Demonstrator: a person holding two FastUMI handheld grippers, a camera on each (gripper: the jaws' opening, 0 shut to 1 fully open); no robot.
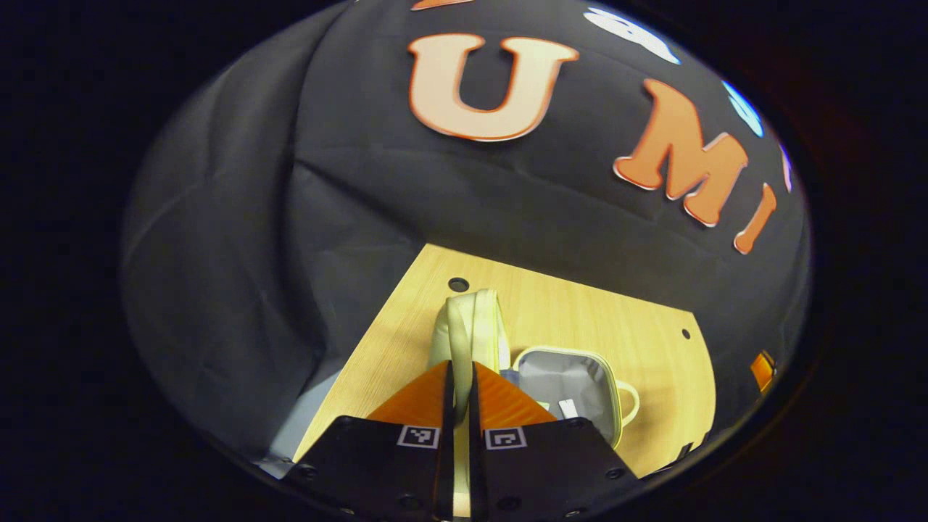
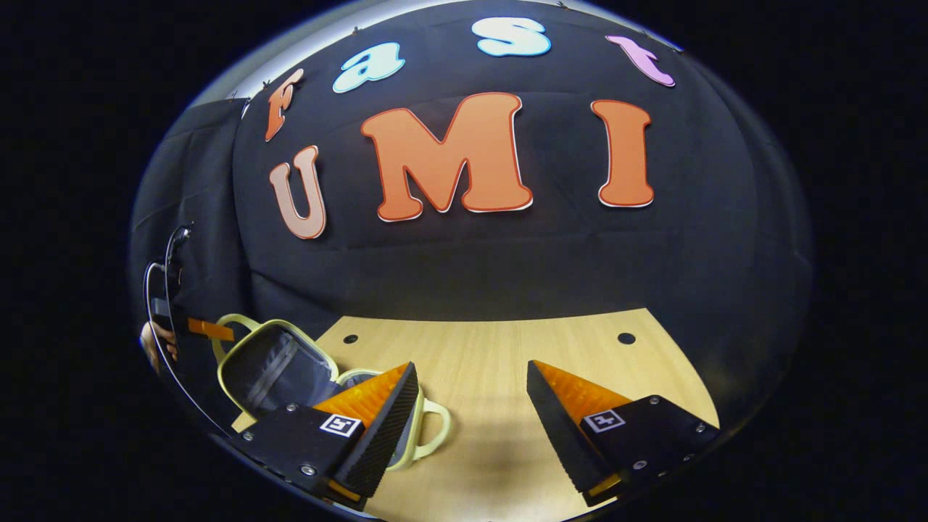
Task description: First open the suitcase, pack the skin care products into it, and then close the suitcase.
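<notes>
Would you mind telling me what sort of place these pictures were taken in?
Most likely a staged recording booth, not a home: black cloth hangs as a backdrop behind a plain wooden table with drilled holes, and the open suitcase lies on it.

On the table (image 1: 580, 304) the suitcase (image 1: 573, 380) lies open; its lid (image 1: 471, 326) stands raised at its left, pinched between the left gripper (image 1: 461, 391) fingers; in the right gripper view the suitcase (image 2: 279, 370) sits far left, behind the right gripper (image 2: 471, 391), whose fingers stand wide apart over bare tabletop.
</notes>
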